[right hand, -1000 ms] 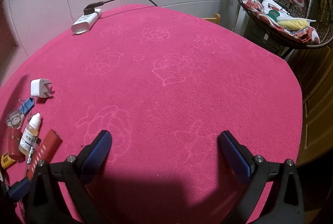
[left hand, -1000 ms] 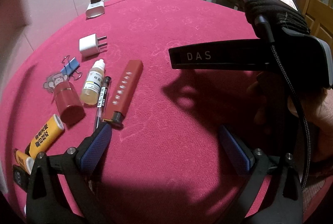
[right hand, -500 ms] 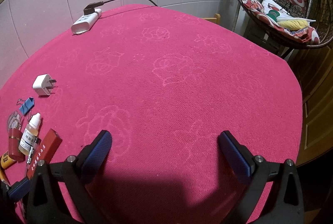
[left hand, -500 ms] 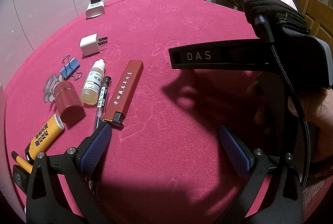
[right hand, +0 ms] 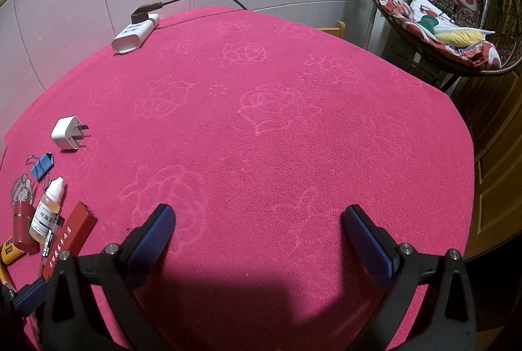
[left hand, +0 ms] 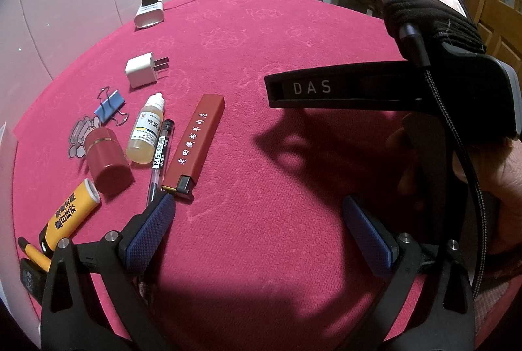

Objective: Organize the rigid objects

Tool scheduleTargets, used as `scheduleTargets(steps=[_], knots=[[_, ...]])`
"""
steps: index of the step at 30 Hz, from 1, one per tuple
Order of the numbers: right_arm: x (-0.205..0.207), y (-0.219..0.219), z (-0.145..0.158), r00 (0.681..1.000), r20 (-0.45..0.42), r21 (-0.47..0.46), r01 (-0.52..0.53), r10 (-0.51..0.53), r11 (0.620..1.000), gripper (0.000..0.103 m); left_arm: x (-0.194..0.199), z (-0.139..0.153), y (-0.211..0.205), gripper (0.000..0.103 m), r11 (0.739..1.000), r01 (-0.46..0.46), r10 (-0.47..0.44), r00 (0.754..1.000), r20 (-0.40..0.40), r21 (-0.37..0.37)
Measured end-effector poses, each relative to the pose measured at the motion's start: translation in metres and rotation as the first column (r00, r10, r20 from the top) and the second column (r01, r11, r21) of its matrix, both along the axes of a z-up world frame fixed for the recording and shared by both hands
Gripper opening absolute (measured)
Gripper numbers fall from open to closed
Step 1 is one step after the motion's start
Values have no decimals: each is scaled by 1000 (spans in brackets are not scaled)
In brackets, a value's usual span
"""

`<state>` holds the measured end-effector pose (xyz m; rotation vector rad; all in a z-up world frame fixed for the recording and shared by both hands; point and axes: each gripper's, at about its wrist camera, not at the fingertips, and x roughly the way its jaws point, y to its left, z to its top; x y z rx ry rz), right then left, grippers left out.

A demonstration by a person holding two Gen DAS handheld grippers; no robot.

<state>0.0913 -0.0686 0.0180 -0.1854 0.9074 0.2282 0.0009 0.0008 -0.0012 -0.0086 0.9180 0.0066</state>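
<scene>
Several small rigid items sit bunched by the long red box [left hand: 195,142]: pen [left hand: 160,155] touching its left side, dropper bottle [left hand: 146,130] just left of the pen, red cap-shaped cylinder [left hand: 107,160] further left, blue binder clip [left hand: 109,106] and white plug adapter [left hand: 143,73] behind, yellow tube [left hand: 70,214] nearer you. All lie on the pink worktop [right hand: 293,139].

Your left claw [left hand: 257,233] is spread wide, holding nothing, its left finger right at the box's near end and over the pen tip. Your right claw [right hand: 257,233] is likewise wide apart and empty, over bare cloth well right of the box.

Risk: items are packed tight, so closing on the box likely nudges the pen or rolls the bottle. The cylinder may roll too. Watch the right device's cable [left hand: 456,155] crossing your left view.
</scene>
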Motion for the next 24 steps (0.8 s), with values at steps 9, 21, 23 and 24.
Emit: scheduleTargets(steps=[9,21,23,24], knots=[[0,0,0,1000,0,1,0,0,1000,103,0,0,0,103,1000,0,0,1000,0,0],[0,0,0,1000,0,1,0,0,1000,103,0,0,0,103,1000,-15,15,1000,3,0],[0,1,0,1000,0,1,0,0,1000,103,0,1,-2,103,1000,-31,31,1000,3,4],[0,1,0,1000,0,1,0,0,1000,103,-2,2,-2,103,999,-37,37,999,3,3]])
